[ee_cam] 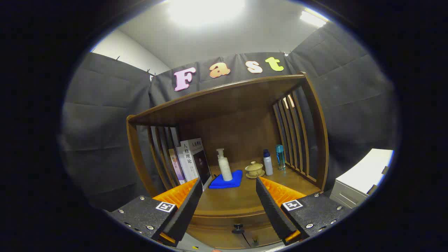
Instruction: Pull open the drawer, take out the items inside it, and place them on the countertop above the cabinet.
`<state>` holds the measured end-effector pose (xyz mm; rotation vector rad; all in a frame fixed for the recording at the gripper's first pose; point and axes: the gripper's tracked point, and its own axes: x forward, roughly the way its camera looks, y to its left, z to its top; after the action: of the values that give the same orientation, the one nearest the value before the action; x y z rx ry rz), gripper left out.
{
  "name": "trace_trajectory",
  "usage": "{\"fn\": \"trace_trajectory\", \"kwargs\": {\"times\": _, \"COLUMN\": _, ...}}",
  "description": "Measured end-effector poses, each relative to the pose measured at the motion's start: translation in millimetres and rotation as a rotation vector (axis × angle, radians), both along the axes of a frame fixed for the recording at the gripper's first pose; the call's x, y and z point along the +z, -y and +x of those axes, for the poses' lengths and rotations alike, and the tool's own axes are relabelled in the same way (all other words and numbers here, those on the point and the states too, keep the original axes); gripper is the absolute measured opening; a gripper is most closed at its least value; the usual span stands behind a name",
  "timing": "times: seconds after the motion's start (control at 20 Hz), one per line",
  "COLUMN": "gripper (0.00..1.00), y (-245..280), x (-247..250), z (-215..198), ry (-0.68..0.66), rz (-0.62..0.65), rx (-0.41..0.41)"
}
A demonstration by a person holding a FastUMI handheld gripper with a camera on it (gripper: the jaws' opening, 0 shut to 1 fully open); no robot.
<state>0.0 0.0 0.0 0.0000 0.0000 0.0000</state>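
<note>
Gripper (227, 206) jaws spread wide, pinching nothing. Drawer (229, 236) closed, its knob (238, 228) just below and between jaws. Worktop (241, 196) beyond jaws carries books (190, 161), pump bottle (224, 169) on blue cloth (227, 182), lidded cup (254, 169). Task apparently not begun: opening and unloading remain.

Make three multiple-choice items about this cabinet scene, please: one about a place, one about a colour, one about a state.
1. Where does the pump bottle stand?
A. on the blue cloth
B. inside the drawer
C. on the books

2. What colour is the cloth?
A. red
B. blue
C. green

3. In what state is the hand-held gripper?
A. shut on the drawer knob
B. shut on a bottle
C. open, holding nothing

Answers: 1 A, the bottle's base rests on the cloth, beyond the fingers. 2 B, the cloth is plainly blue. 3 C, the fingers stand wide apart with a free gap, above the knob.
</note>
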Motion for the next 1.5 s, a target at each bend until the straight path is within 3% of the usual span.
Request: {"fn": "trace_trajectory", "kwargs": {"times": 1.5, "gripper": 0.96, "y": 28.1, "x": -10.4, "z": 6.4, "ry": -0.039, "rz": -0.084, "rx": -0.043}}
